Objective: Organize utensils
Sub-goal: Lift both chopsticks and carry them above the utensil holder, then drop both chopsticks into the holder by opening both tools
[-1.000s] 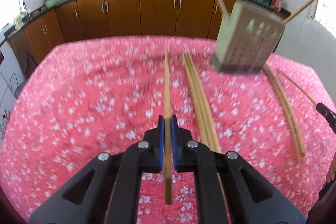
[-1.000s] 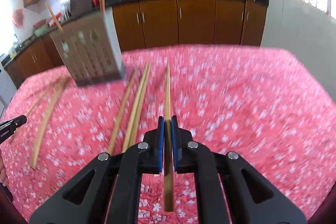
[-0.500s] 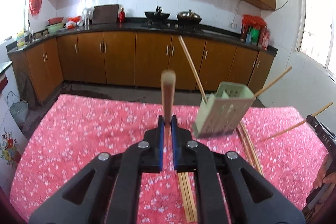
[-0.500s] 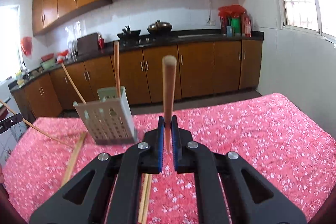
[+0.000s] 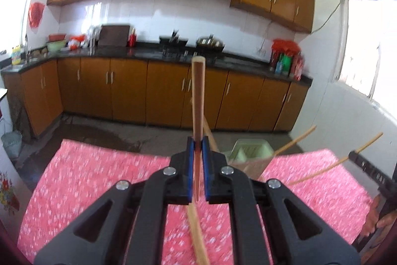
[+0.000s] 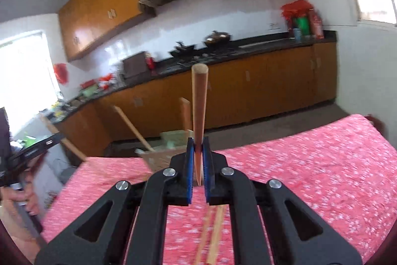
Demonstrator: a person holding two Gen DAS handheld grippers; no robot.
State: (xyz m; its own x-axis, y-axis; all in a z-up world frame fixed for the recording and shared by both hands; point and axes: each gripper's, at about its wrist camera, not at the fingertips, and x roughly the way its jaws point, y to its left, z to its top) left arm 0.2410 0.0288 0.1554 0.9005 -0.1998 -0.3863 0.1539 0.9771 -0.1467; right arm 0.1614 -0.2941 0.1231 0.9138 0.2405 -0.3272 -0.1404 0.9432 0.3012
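Blue-padded left gripper (image 5: pixel 198 153) and right gripper (image 6: pixel 198 153) are each clamped tight on one wooden chopstick (image 5: pixel 198 101) (image 6: pixel 199 113), raised above the red cloth (image 5: pixel 99 178), near the pale green holder (image 5: pixel 250 149).

No text reads clearly. The right gripper (image 5: pixel 367 169), seen at the edge of the left wrist view, carries small white characters, too blurred to make out.

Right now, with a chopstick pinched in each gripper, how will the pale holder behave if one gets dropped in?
The holder looks like thin perforated plastic, probably light. Chopsticks already lean out over its rim, so it may tip or slide on the tablecloth.
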